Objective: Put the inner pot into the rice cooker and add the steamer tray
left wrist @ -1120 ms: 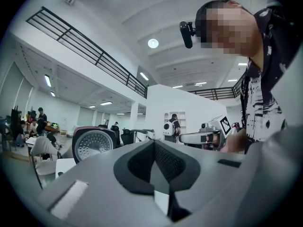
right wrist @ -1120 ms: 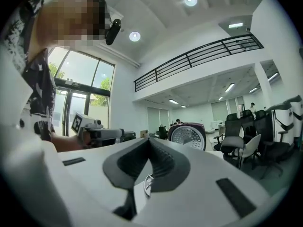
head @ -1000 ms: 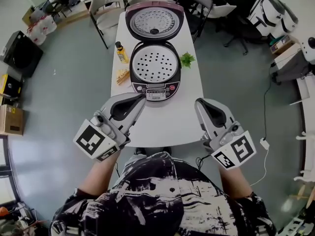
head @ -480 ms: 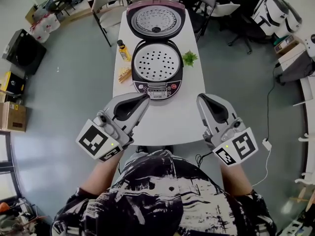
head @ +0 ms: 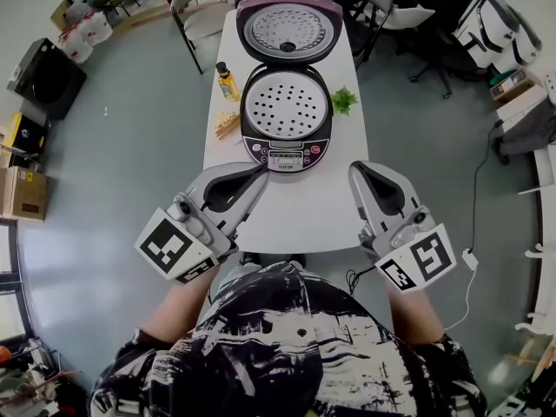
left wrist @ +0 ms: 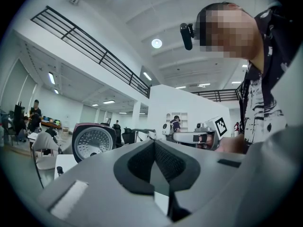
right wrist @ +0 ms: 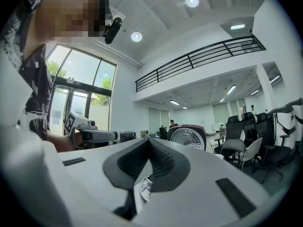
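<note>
The rice cooker [head: 287, 142] stands open on the white table [head: 295, 211], with its lid [head: 288, 29] tipped back. A round perforated steamer tray [head: 287, 104] sits in its mouth and hides whatever is beneath. My left gripper [head: 261, 171] hovers over the table's near left part, short of the cooker's front panel. Its jaws are shut with nothing between them. My right gripper [head: 355, 170] is at the table's near right edge, also shut and empty. The lid [left wrist: 93, 143] shows beyond my left gripper [left wrist: 154, 142]. In the right gripper view the lid [right wrist: 188, 138] lies beyond my right gripper [right wrist: 149, 140].
A small yellow bottle [head: 228, 81] and a wooden piece [head: 228, 125] lie left of the cooker. A green sprig [head: 345, 101] lies to its right. Chairs [head: 352, 3] stand at the table's far end. Grey floor surrounds the table, with boxes [head: 17, 194] far left.
The head view has shifted a little, so the cooker appears slightly further right. Both grippers stay in place and shut.
</note>
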Demonstrator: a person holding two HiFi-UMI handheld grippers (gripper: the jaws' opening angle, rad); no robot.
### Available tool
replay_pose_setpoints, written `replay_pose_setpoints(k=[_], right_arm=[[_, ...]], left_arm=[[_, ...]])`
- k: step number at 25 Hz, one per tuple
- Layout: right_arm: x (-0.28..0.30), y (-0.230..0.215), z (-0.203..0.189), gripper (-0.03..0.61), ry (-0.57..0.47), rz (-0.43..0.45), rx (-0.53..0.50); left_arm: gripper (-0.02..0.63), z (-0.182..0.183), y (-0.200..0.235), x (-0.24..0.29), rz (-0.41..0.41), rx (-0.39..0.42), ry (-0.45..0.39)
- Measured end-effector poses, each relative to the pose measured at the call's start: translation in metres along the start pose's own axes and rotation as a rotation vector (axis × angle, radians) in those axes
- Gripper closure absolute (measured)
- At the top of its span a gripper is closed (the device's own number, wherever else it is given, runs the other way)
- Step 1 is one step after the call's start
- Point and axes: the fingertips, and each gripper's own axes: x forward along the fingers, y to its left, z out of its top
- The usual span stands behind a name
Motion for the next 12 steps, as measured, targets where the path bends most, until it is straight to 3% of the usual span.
replay_pose_setpoints(k=[12], right_arm=[[0.0014, 0.0051, -0.0025, 0.581, 0.009, 0.005, -0.004]], left_arm=[[0.609, 0.0011, -0.0008, -0.0077, 0.006, 0.001, -0.005]])
